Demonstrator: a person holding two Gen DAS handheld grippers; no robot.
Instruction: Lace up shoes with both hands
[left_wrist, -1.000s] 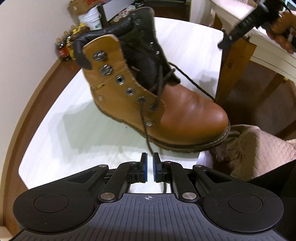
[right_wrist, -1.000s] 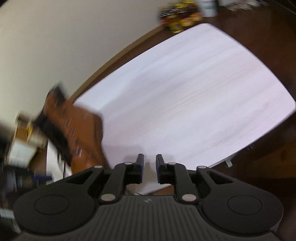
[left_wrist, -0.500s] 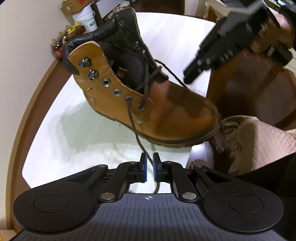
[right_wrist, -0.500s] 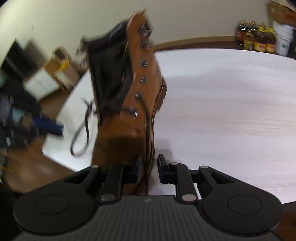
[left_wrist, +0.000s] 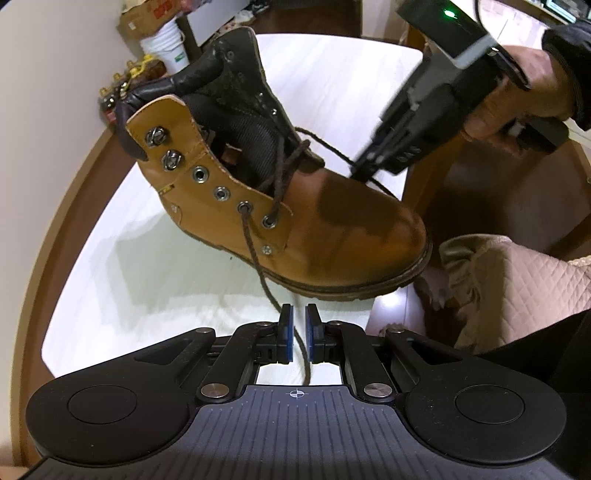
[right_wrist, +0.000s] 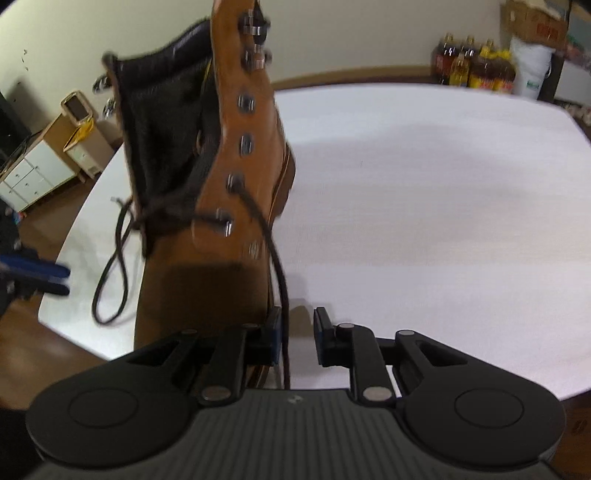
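White worktop (left_wrist: 110, 295) over a brown floor, pale wall behind. Far beyond the left fingers (left_wrist: 285, 332), by the wall: a white bucket (left_wrist: 166, 48), contents hidden; a cardboard box (left_wrist: 147, 14) above it, inside not visible; bottles (right_wrist: 472, 66) of amber and dark liquid beside them. Tan boot (left_wrist: 351, 236) standing on the worktop just ahead of the left fingers, toe toward their right, tongue open, upper eyelets empty. Dark lace (left_wrist: 255, 251) running from a lower eyelet down into the narrow gap between the left fingers; pads close together but not seen pressing it. Left fingers pointing steeply down near the worktop edge. Right fingers (right_wrist: 274, 339) angled down over the toe, carried by a hand (left_wrist: 517, 92) in a dark sleeve; just been closing, yet apart in their own view, the other lace end lying against the left-hand pad, nothing clamped.
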